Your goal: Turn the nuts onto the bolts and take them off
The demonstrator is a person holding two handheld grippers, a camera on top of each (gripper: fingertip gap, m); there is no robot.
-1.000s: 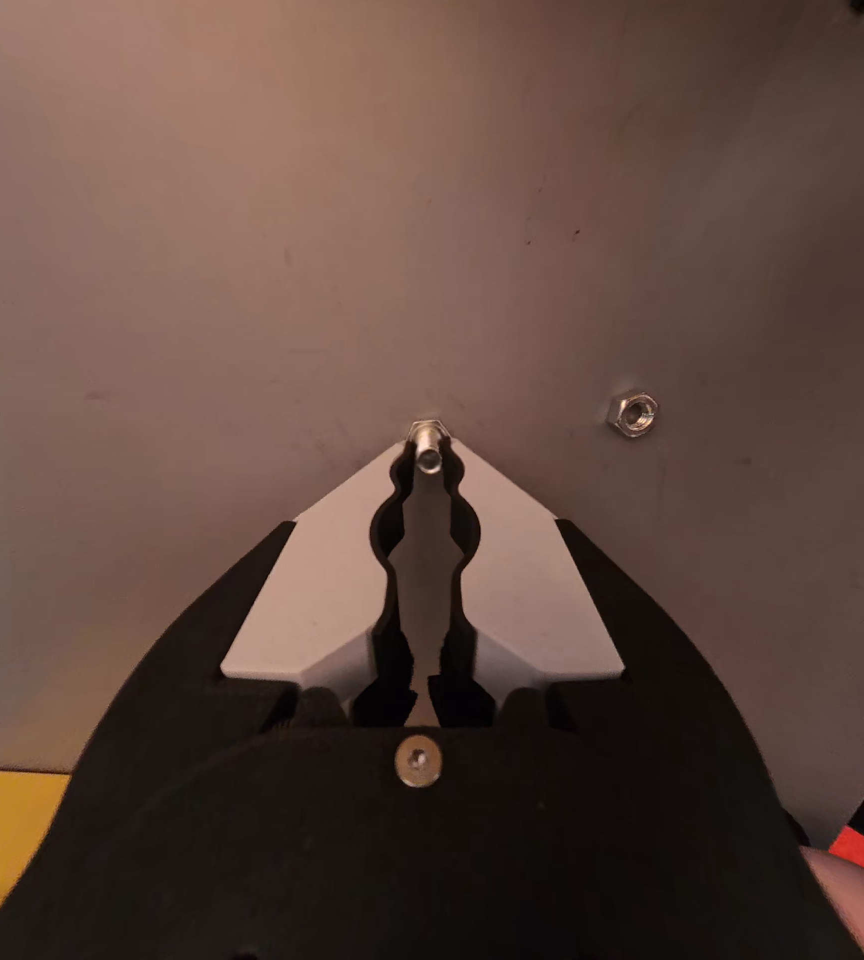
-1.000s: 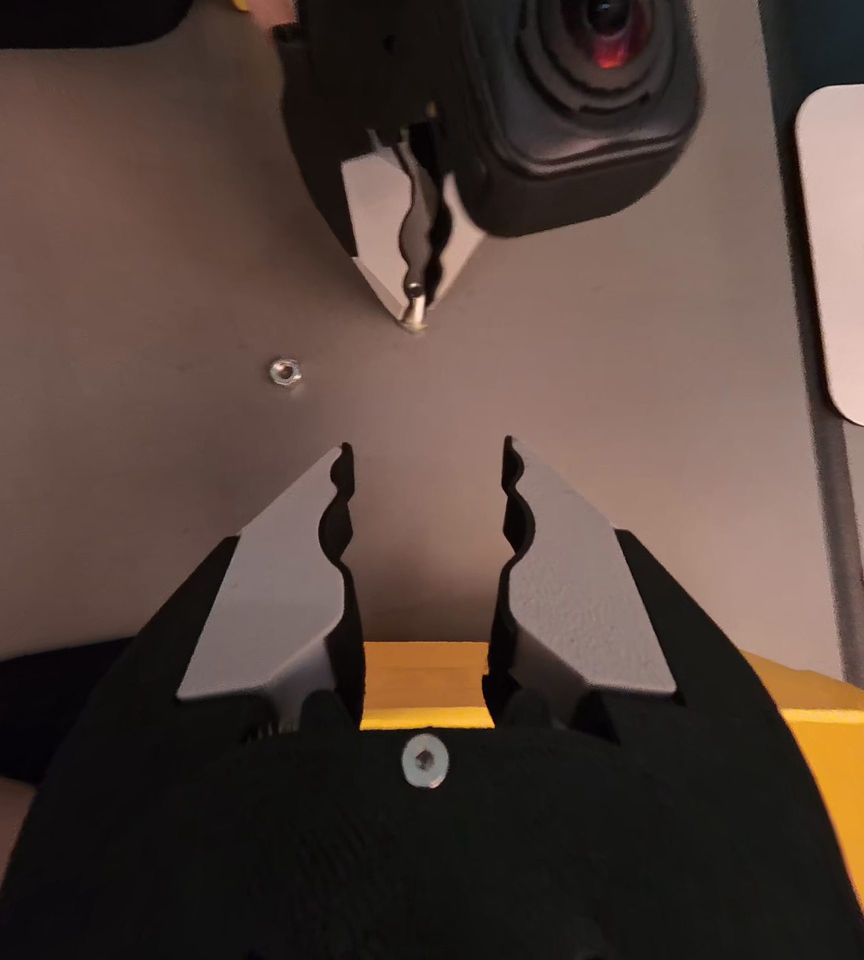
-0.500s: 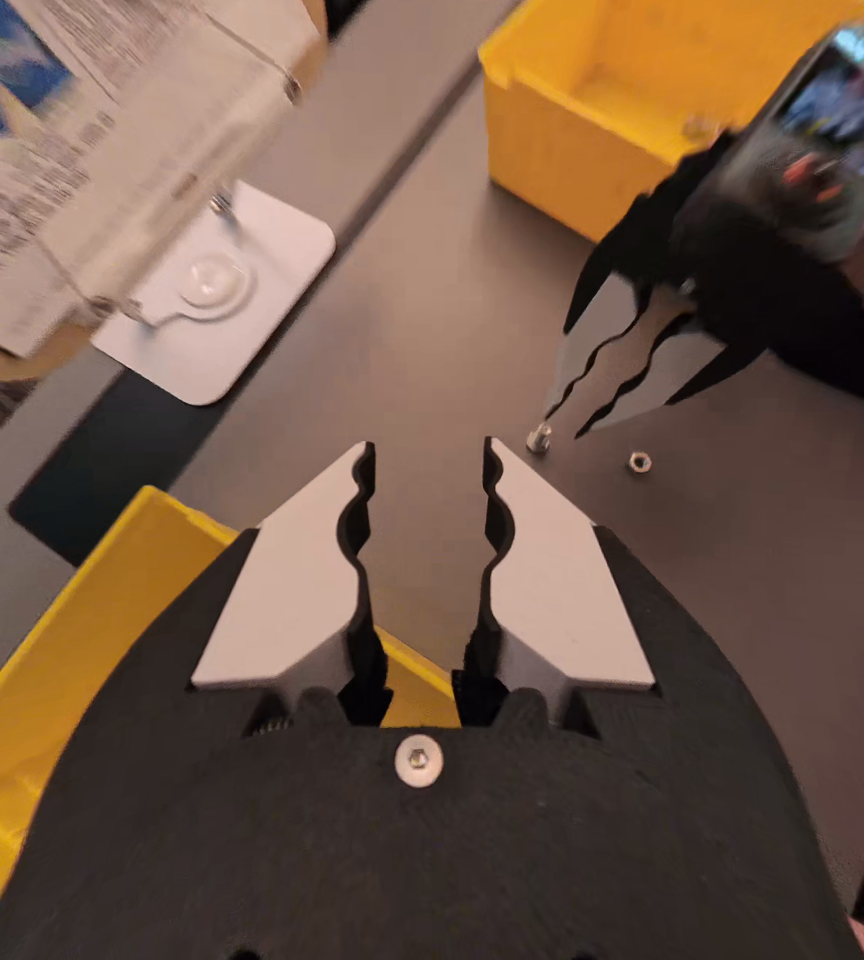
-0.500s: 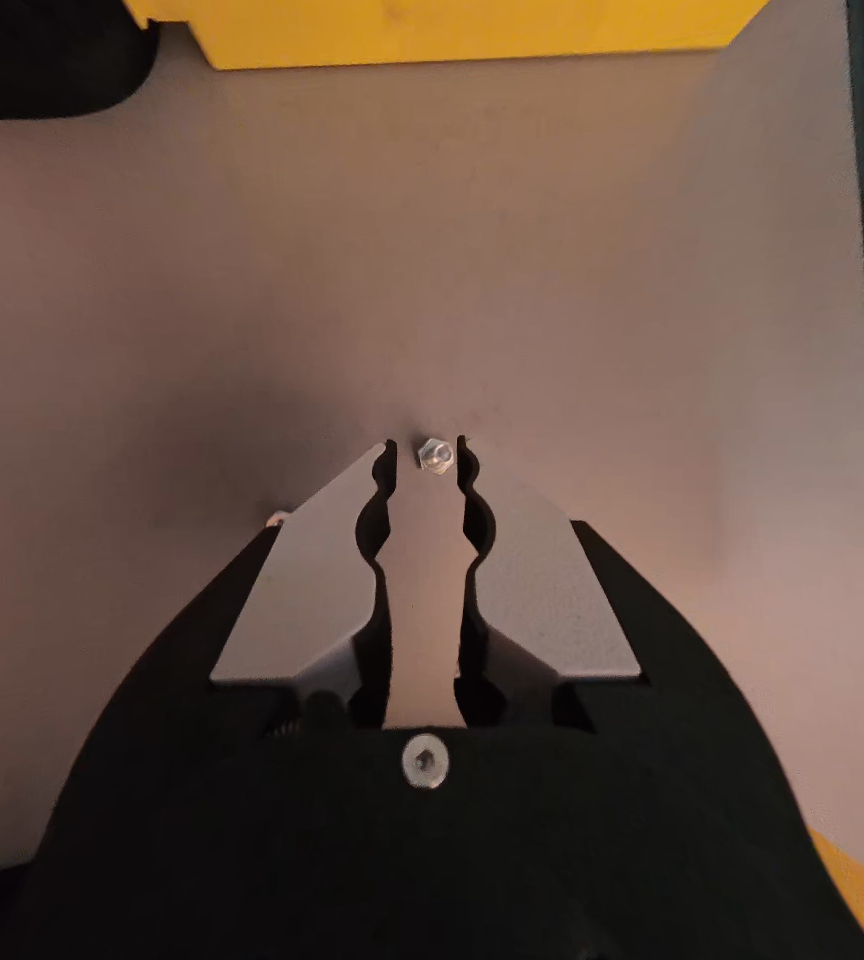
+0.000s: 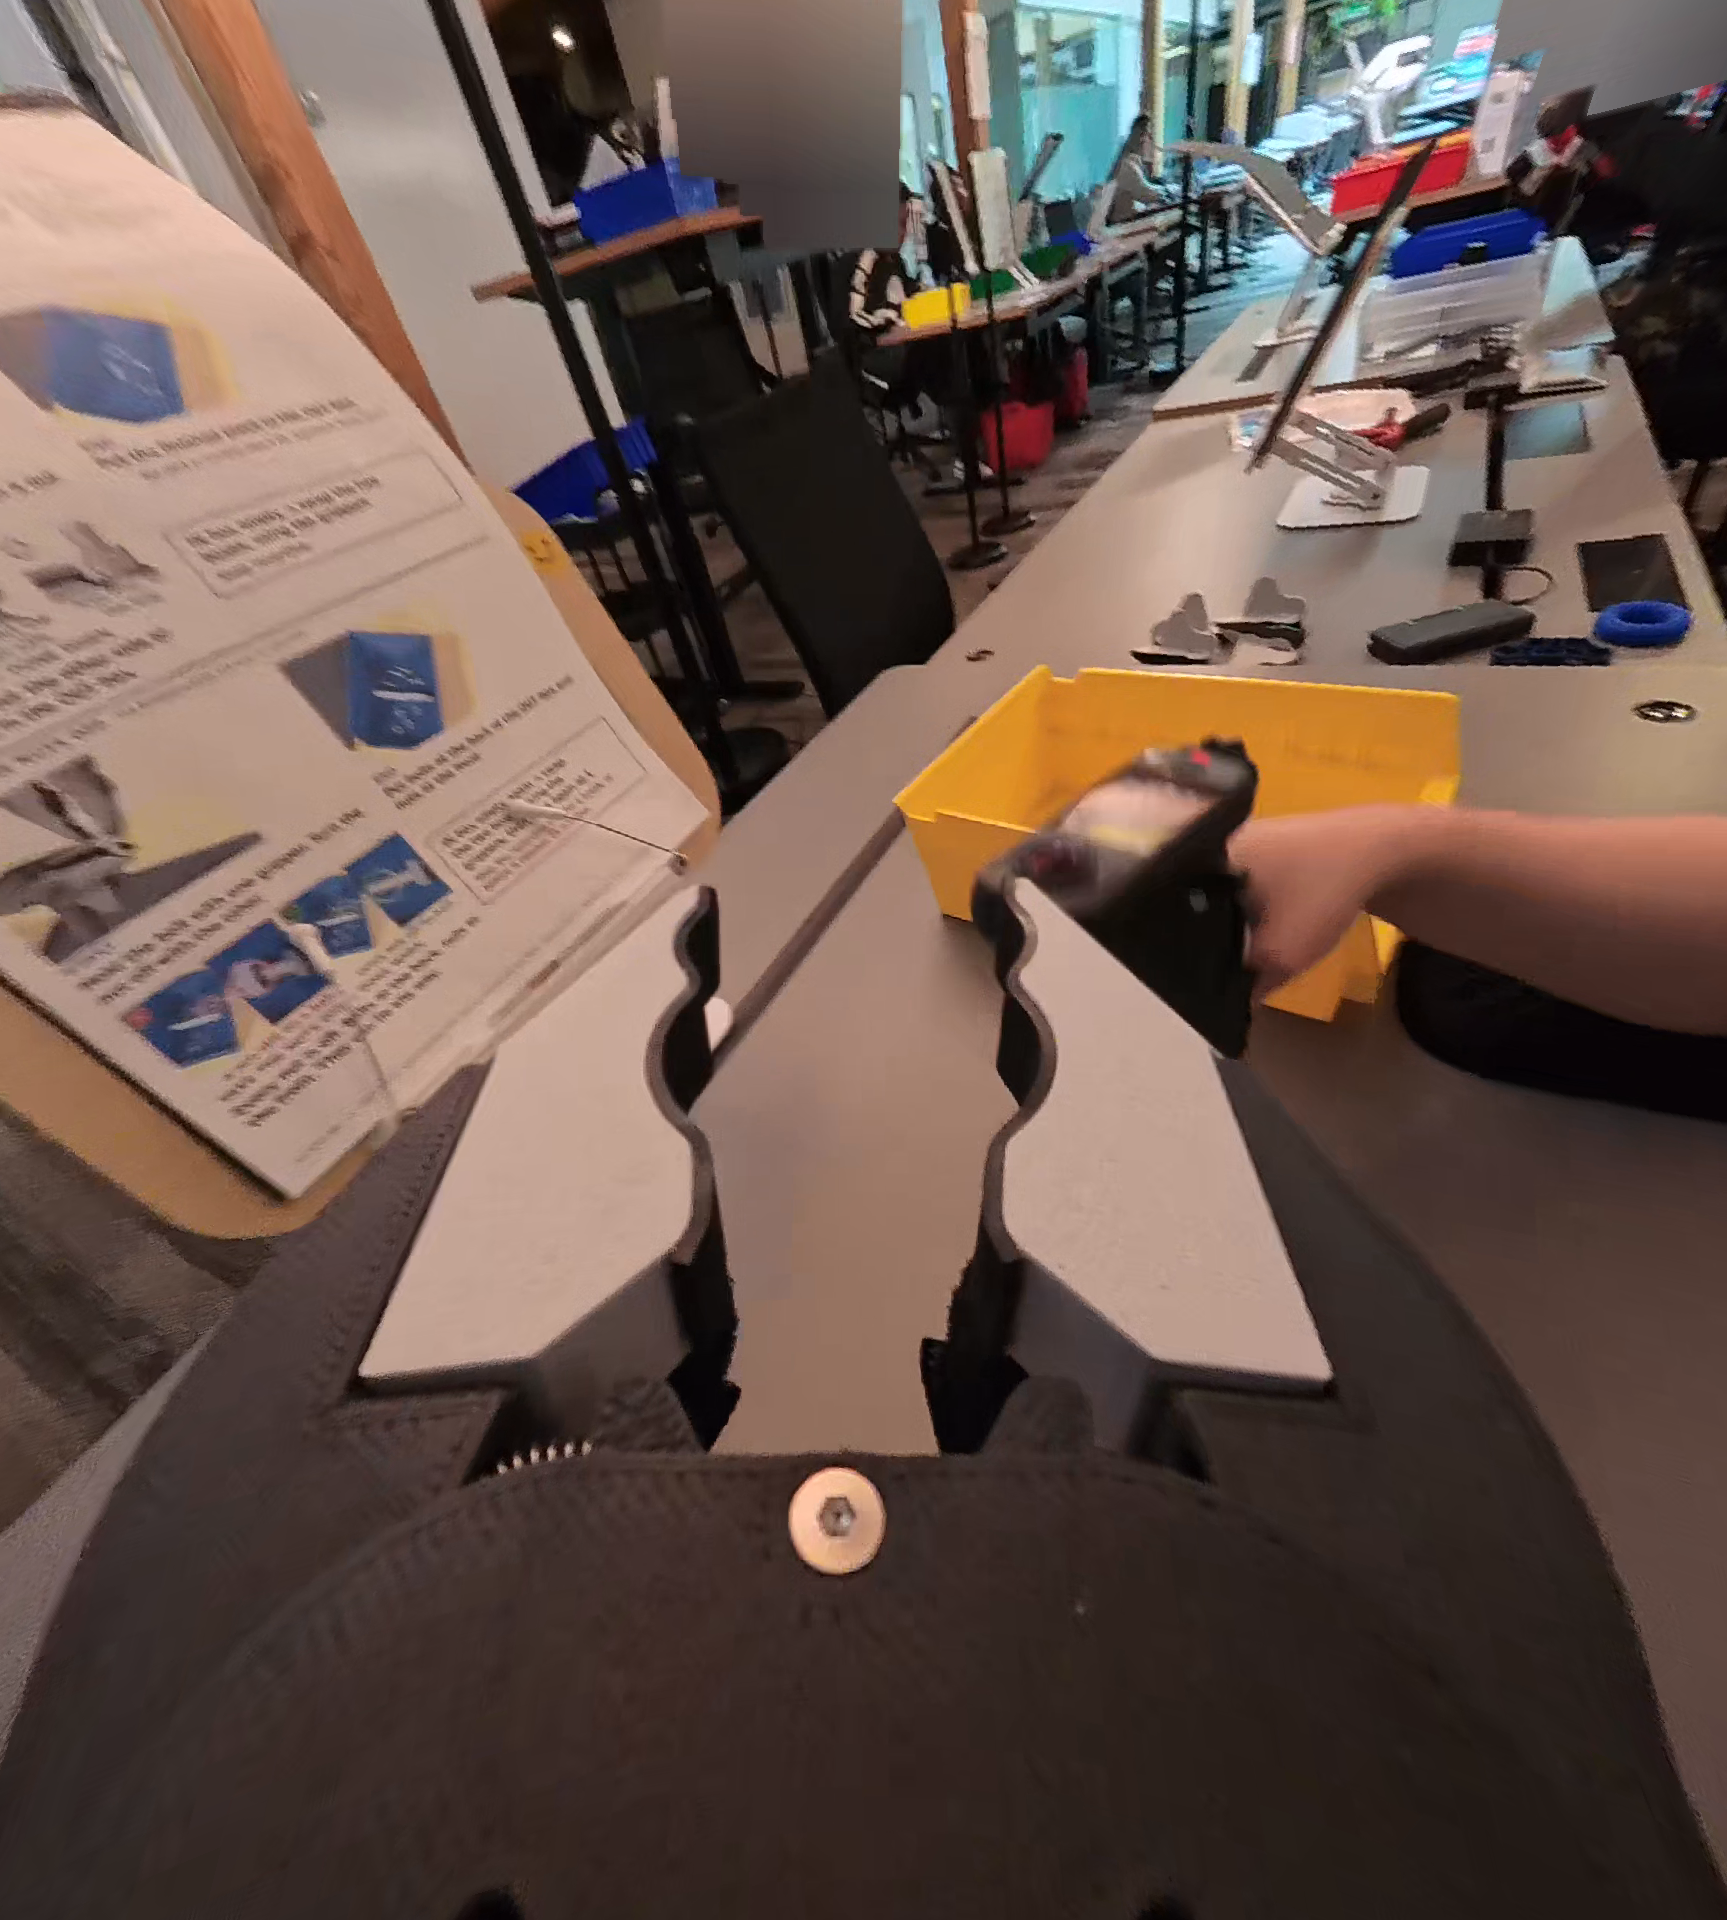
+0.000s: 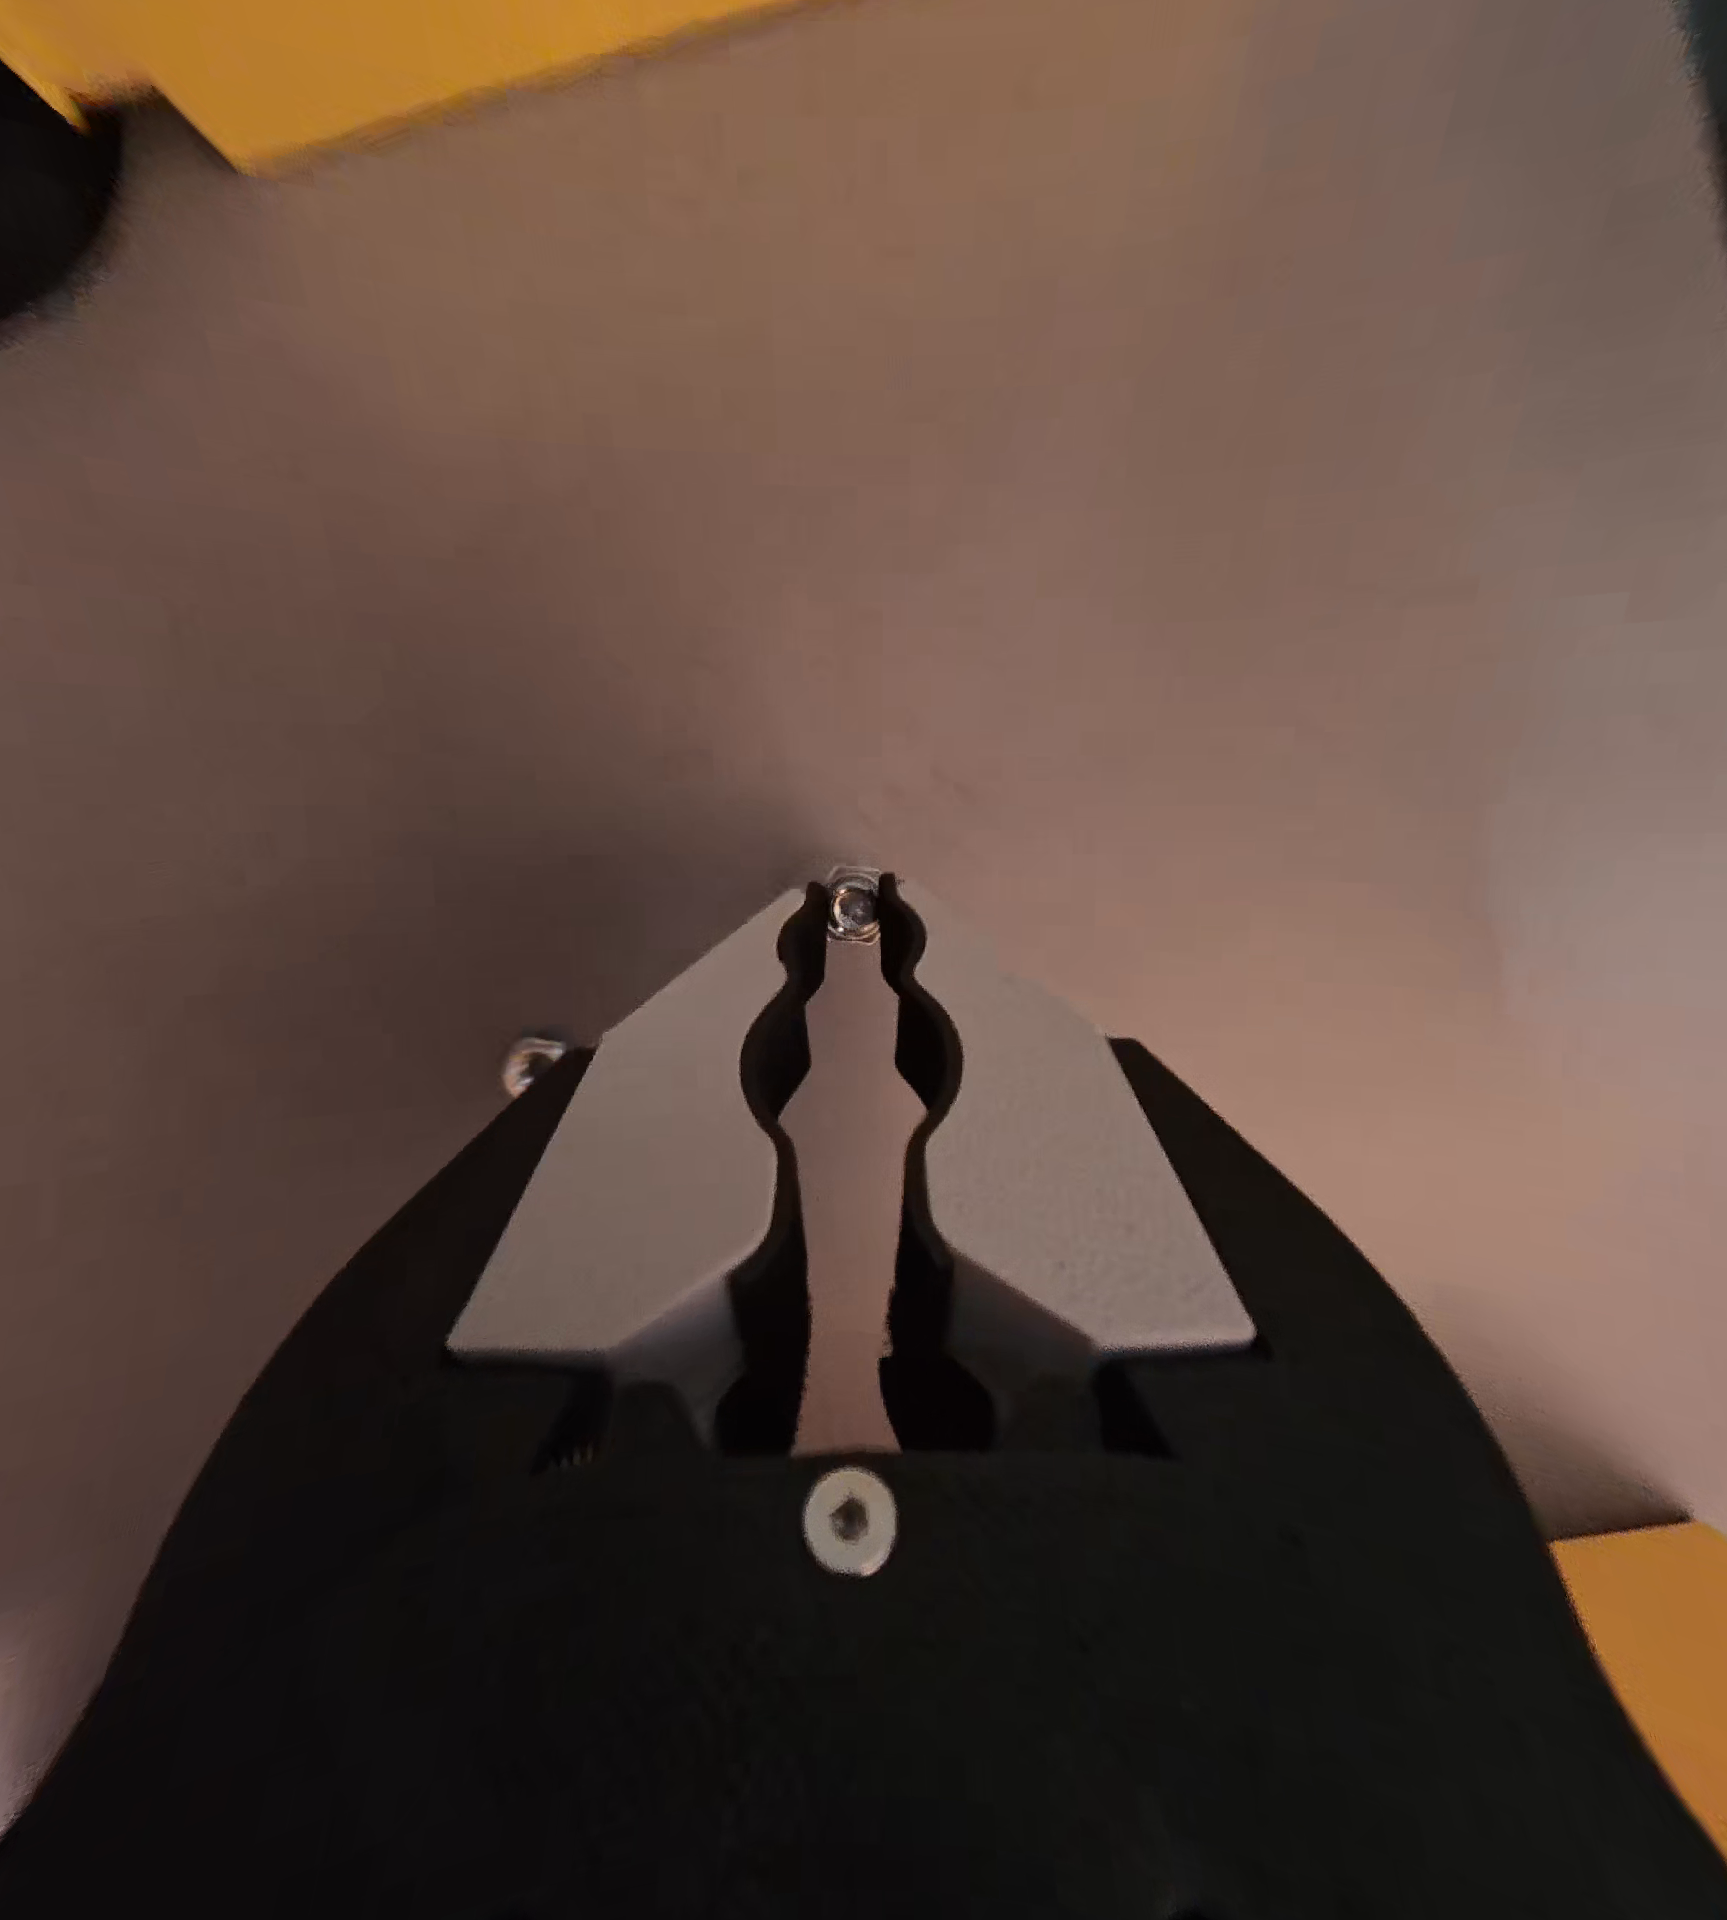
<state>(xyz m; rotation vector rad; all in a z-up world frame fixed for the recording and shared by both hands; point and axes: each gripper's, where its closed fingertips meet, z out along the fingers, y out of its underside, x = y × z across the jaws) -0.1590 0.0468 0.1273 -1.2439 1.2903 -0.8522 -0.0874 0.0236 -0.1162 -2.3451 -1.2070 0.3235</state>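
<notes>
Right gripper [image 6: 854,902] points down at the grey surface [image 6: 1046,520], its tips pinched on a small bolt [image 6: 853,914] that stands on end; the jaws look closed onto it, with the shank end facing the camera. A hex piece shows at the bolt's base, but I cannot tell whether it is the bolt's own head or a nut already threaded on. A loose nut [image 6: 530,1062] lies on the surface just left of the bolt, half hidden behind the left finger of this gripper. A yellow bin [image 6: 443,73] sits well beyond the bolt, at the top edge of the right wrist view.

Left gripper [image 5: 854,956] is raised and spread wide, holding nothing, and faces away from the bolt across the room.

Judgement: the step in hand is securing the bolt. The next move calls for the left gripper to drop to the loose nut beside the bolt, pinch it across its flats, and bring it square over the bolt end. The nut is tiny; a skewed start would likely cross-thread.
</notes>
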